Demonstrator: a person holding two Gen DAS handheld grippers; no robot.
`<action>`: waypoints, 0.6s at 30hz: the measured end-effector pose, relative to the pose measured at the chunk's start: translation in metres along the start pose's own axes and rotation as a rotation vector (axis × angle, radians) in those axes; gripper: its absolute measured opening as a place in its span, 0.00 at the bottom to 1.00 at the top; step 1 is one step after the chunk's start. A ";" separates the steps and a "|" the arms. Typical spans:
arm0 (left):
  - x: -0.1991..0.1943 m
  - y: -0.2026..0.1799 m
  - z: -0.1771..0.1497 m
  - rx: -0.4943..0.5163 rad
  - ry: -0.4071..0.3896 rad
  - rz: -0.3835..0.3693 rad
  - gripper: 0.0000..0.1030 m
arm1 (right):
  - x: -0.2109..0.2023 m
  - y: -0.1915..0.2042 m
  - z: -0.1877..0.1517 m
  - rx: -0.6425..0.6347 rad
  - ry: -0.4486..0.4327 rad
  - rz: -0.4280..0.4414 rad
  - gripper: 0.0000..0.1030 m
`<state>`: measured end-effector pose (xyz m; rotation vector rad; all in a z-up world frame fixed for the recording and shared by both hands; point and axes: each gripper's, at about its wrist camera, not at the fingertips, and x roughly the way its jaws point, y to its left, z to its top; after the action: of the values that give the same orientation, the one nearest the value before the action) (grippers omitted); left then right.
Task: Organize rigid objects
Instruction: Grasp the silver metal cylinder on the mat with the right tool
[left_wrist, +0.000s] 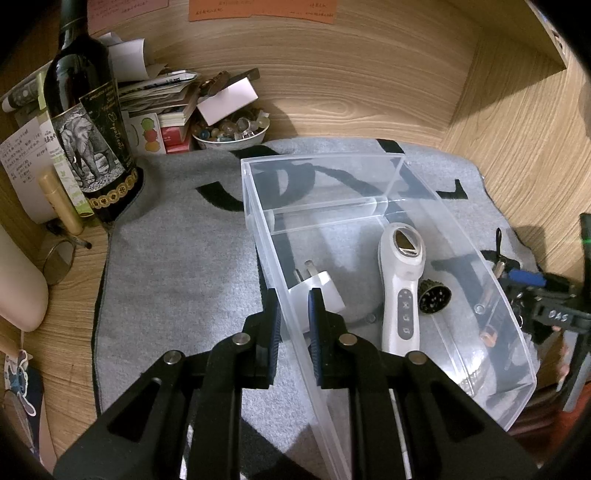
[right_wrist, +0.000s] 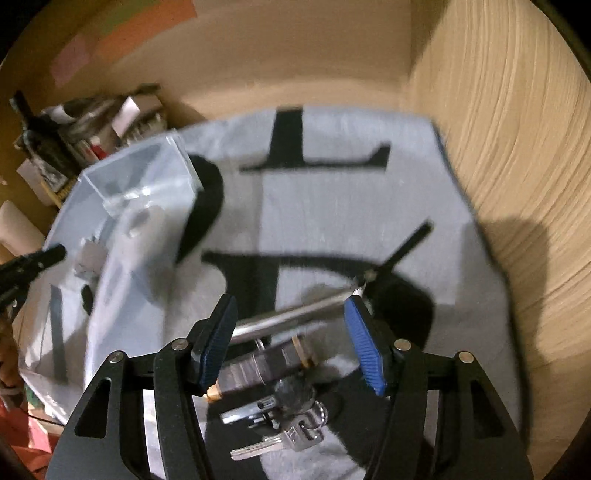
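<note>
The left gripper (left_wrist: 294, 325) is closed on the near wall of the clear plastic box (left_wrist: 517, 354), with one pad outside the wall and one inside, so it holds the box in place on the grey mat (left_wrist: 177, 266). Inside the box lie already a white plug adapter (left_wrist: 325, 291), a white handheld device (left_wrist: 402, 288) and a small dark round part (left_wrist: 434, 295). The right gripper (right_wrist: 291, 339) stands wide open over the things that are not yet sorted: a silver metal rod (right_wrist: 295, 314), a dark cylinder with golden ends (right_wrist: 262, 365) and a bunch of keys (right_wrist: 280, 439), all on the mat just beside the box. The right wrist view is blurred, so I cannot tell if a pad touches the rod. In my judgement the step in hand is to pick one of these pieces, probably the rod or the cylinder between the fingers. To do it well, the fingers should come down on both sides of only one piece, across its narrow side and near its middle, because a round smooth rod can roll or slip. The left side should hold the wall steady and not tilt the box, so that the things inside do not slide.
</note>
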<state>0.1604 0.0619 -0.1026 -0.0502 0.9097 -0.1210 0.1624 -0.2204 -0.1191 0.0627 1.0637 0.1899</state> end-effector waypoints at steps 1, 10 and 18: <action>0.000 0.000 0.000 0.001 0.000 0.001 0.14 | 0.007 -0.001 -0.001 0.013 0.019 0.017 0.55; 0.000 0.001 -0.001 -0.003 -0.001 -0.003 0.14 | 0.025 0.010 0.009 0.014 0.020 0.057 0.57; -0.001 0.003 -0.002 -0.002 0.000 -0.006 0.14 | 0.035 0.025 0.016 -0.059 -0.010 -0.005 0.27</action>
<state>0.1585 0.0646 -0.1038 -0.0550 0.9098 -0.1256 0.1899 -0.1891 -0.1384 0.0083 1.0473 0.2161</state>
